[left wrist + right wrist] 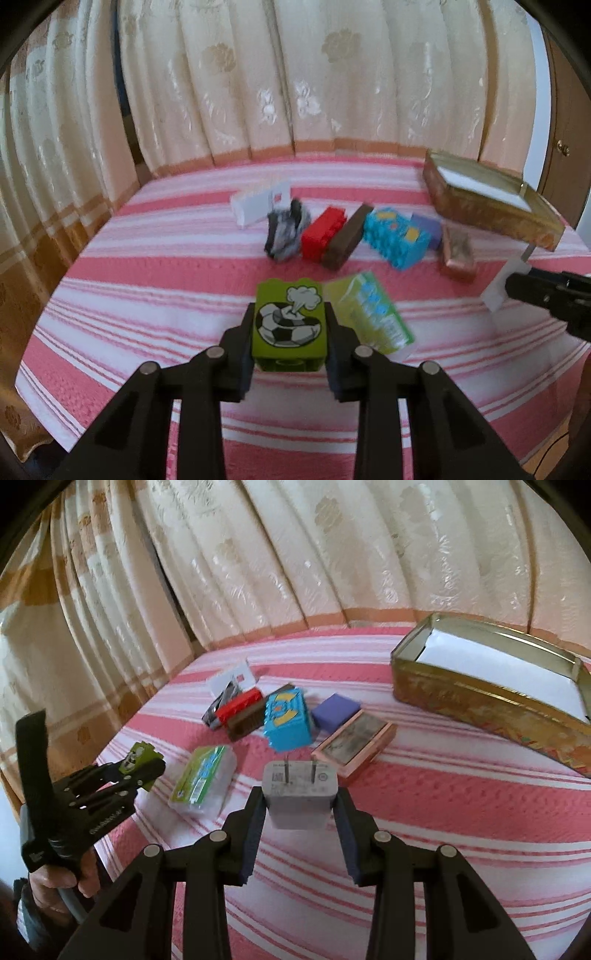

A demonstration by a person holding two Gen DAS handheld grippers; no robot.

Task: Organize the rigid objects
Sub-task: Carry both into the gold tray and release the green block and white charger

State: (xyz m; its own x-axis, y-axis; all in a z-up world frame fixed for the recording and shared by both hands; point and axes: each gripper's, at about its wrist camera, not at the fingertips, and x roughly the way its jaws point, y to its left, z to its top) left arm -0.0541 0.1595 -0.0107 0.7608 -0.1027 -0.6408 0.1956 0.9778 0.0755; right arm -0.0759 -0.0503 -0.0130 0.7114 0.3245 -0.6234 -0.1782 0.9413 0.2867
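Left gripper [290, 332] is clamped on one green brick [288, 325] above the bed's [147, 288] near-left part. Beside it lies one green packet [203, 779]. Mid-bed cluster: one red brick [323, 232], one blue brick [288, 720], one purple block [334, 710]. Right gripper [299, 805] grips one white charger [299, 794]. One tin [480, 694] sits at the far-right edge.

Glossy green plastic block [289, 325], printed, between matt black plastic fingers [242, 343] at lower centre. Smooth matt grey plastic plug [299, 794] with two bare metal prongs. Shiny gold metal tin [491, 698], upper right, lined with white paper. Quilted, textured striped cloth [443, 812] beneath. Satin-sheen woven curtain [295, 554] across the top.
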